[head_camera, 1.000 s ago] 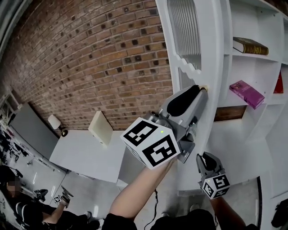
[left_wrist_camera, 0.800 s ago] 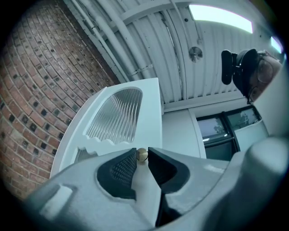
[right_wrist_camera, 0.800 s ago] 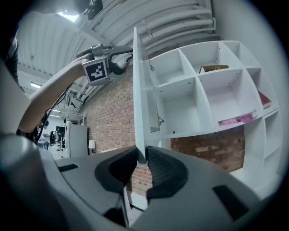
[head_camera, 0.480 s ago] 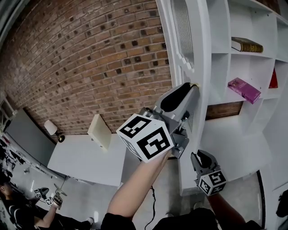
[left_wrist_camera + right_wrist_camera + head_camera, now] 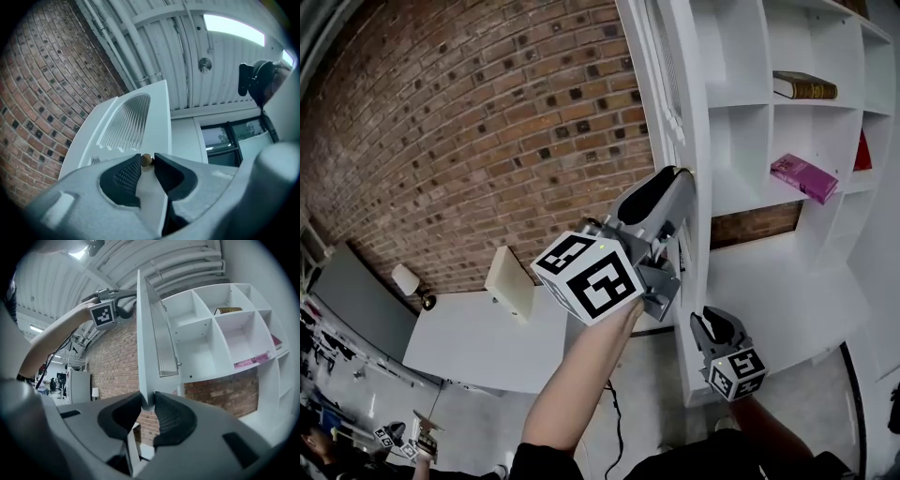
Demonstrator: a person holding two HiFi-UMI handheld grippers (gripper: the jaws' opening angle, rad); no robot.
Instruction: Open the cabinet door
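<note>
The white cabinet door (image 5: 680, 94) stands swung out from the shelves and shows edge-on in the head view. Its ribbed glass panel (image 5: 124, 122) faces the left gripper view. My left gripper (image 5: 682, 178) is shut on the small brass knob (image 5: 146, 161), which sits between the gripper's (image 5: 147, 156) two black pads. My right gripper (image 5: 705, 319) is lower down, shut on the door's bottom corner (image 5: 147, 401). The right gripper view looks up along the door (image 5: 147, 333) to the left gripper (image 5: 133, 298) and the arm that holds it.
Open white shelves (image 5: 741, 103) behind the door hold a brown book (image 5: 804, 86), a pink book (image 5: 803, 178) and a red one (image 5: 862, 150). A brick wall (image 5: 487, 122) runs at the left. Below it are a white counter (image 5: 478, 337) and a white box (image 5: 511, 281).
The door has swung further out, leftward in the head view, and both grippers have gone with it. More of the shelf interior now shows.
</note>
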